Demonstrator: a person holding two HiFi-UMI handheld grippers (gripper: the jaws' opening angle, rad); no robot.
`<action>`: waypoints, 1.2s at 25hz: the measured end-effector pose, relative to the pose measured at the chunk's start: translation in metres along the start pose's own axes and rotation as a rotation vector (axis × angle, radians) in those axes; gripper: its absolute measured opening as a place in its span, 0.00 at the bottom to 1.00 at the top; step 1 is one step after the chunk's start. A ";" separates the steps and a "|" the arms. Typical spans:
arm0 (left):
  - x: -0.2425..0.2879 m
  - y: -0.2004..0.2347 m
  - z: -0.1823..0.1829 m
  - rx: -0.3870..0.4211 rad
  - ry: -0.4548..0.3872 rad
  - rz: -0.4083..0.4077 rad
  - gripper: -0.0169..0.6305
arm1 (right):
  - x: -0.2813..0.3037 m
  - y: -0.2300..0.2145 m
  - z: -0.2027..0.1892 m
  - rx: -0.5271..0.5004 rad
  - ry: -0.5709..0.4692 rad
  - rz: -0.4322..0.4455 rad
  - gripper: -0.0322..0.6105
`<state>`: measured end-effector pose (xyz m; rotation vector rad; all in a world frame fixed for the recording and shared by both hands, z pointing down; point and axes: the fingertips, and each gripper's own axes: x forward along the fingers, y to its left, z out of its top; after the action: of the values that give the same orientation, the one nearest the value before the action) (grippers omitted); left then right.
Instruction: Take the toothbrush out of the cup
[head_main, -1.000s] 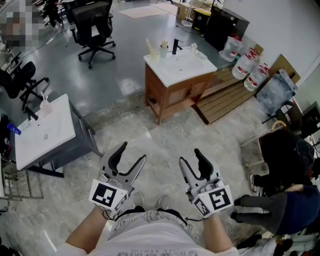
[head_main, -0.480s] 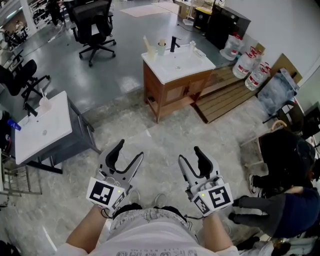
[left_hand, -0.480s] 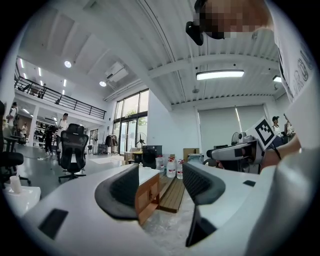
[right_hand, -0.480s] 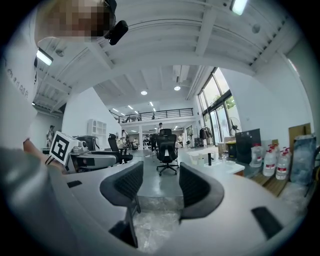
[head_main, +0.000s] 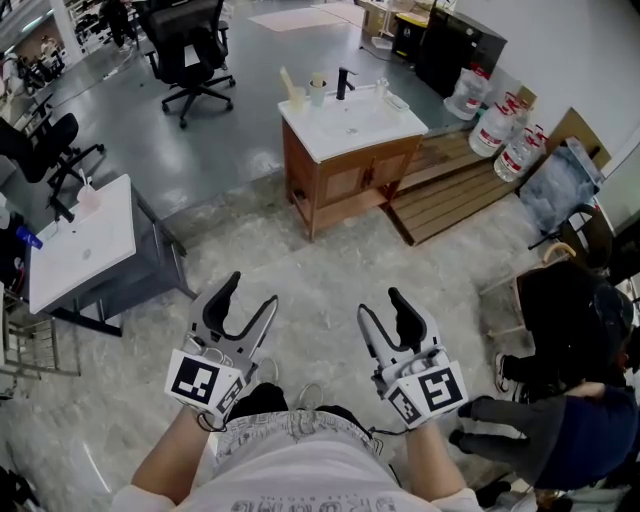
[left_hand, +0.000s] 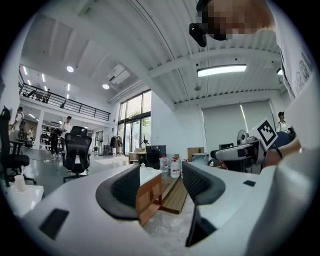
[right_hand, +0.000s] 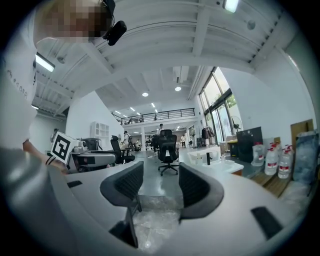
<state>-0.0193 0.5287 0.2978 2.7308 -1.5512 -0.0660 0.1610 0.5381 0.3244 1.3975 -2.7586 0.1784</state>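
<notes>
Left tool (head_main: 251, 292): jaws apart, nothing between them. In the left gripper view (left_hand: 160, 187) only the distant wooden cabinet (left_hand: 149, 192) shows through the gap.

Right tool (head_main: 381, 308): jaws likewise apart and empty. In the right gripper view (right_hand: 161, 185) only the floor (right_hand: 150, 220) lies beyond them.

Both tools are held low and close to the person's body, side by side, pointing forward.

Task's thing: well ahead of both tools, across open floor, stands the cabinet with a white tabletop (head_main: 395, 118). At its far left corner is a pale cup (head_main: 296, 98), left of the black faucet (head_main: 346, 84). A thin pale stick rises from the cup, judged to be the toothbrush (head_main: 286, 80); it is too small to confirm.

Governing relation: the cup lies straight ahead, somewhat more on the left tool's side. The brush's long axis leans up and to the left out of the cup. Neither tool is in reach; a walk forward is needed first.
</notes>
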 end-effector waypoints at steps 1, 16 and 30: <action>0.003 -0.001 0.000 0.000 0.001 0.002 0.47 | 0.000 -0.003 0.000 0.002 -0.001 0.001 0.42; 0.060 0.014 -0.004 -0.005 -0.012 0.010 0.47 | 0.034 -0.051 0.004 -0.005 -0.005 0.007 0.41; 0.142 0.106 -0.031 -0.040 0.018 -0.004 0.47 | 0.151 -0.088 -0.007 0.015 0.046 -0.001 0.41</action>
<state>-0.0362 0.3522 0.3254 2.6963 -1.5222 -0.0712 0.1427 0.3663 0.3520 1.3803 -2.7252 0.2286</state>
